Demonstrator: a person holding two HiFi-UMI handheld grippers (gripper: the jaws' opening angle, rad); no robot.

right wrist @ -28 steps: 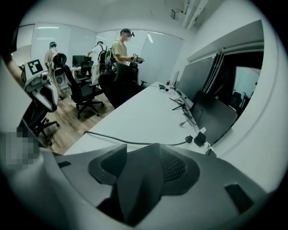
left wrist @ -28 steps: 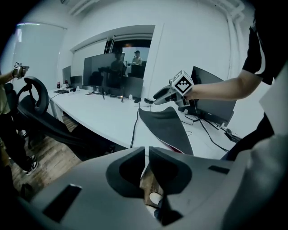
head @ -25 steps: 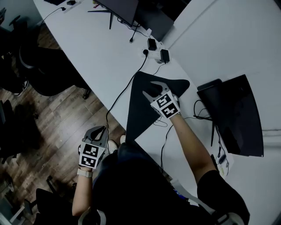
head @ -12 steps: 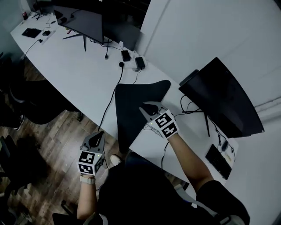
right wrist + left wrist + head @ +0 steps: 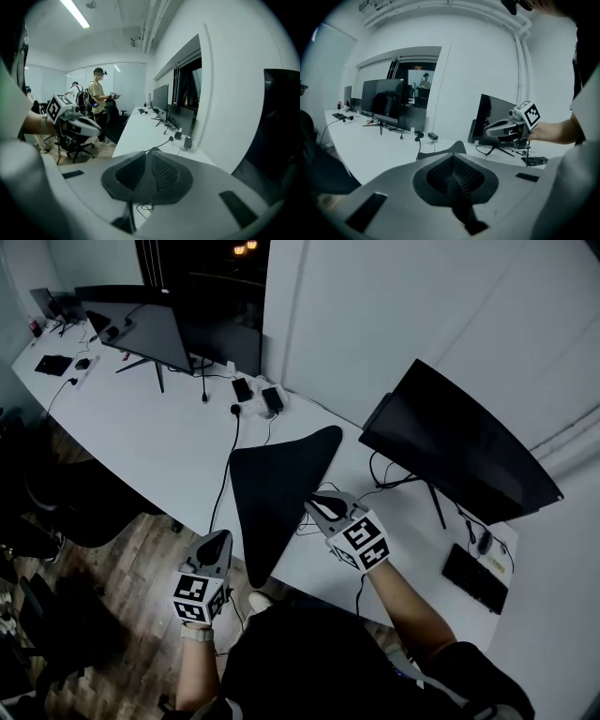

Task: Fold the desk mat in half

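Note:
The dark desk mat [image 5: 277, 488] lies on the white desk [image 5: 141, 442] as a folded triangle, its narrow tip hanging at the near edge; in the left gripper view the desk mat [image 5: 440, 151] shows just past the jaws. My right gripper [image 5: 322, 506] hovers by the mat's right edge, jaws shut and empty, as the right gripper [image 5: 149, 168] own view confirms. My left gripper [image 5: 215, 544] is off the desk's near edge over the floor, shut on nothing; its pads meet in the left gripper [image 5: 457, 176] view. Neither gripper touches the mat.
A large monitor [image 5: 459, 442] stands right of the mat, with cables [image 5: 398, 488] under it and a keyboard [image 5: 476, 577] beyond. Another monitor [image 5: 141, 329] and a power strip [image 5: 253, 390] sit farther along. A black cable [image 5: 225, 474] runs beside the mat. Office chairs [image 5: 56, 493] stand on the wood floor.
Both grippers have risen and drawn back toward me. The right jaws, open over the mat a second ago, have closed with nothing in them. The mat lies unmoved.

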